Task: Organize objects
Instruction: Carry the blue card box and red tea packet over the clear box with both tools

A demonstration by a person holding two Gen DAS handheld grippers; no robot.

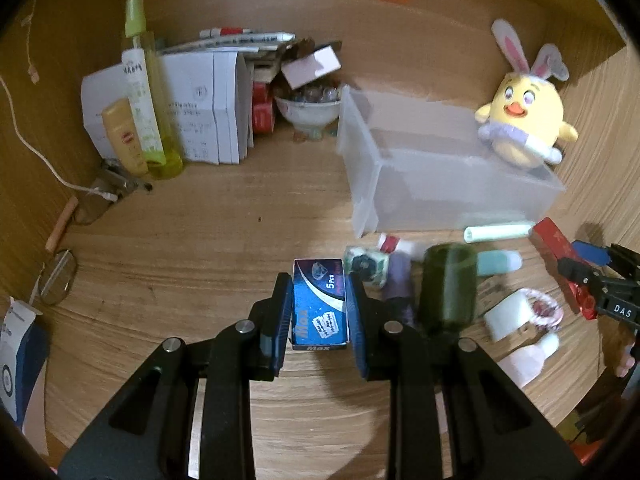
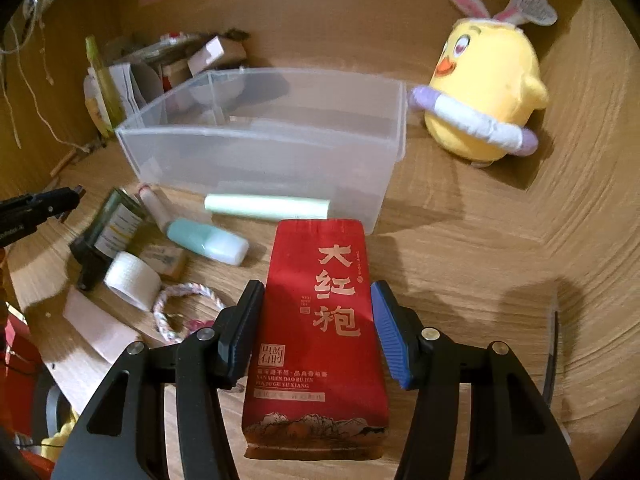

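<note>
Where left view blurs, red packet (image 2: 318, 332) legible.

the bin (image 2: 260, 148) sits mid-desk (image 2: 460, 248), the plush chick (image 2: 486, 92) just beside it at three o'clock. at six o'clock of the bin lies a tube (image 2: 266, 206); the bottle (image 2: 110, 228), tape roll (image 2: 130, 274) and rope ring (image 2: 188, 310) cluster at seven o'clock. papers (image 1: 200, 108) stand at ten o'clock.

Wooden desk (image 2: 460, 240) bears clear bin (image 2: 260, 148); plush chick (image 2: 484, 92); tape roll (image 2: 130, 276).
</note>
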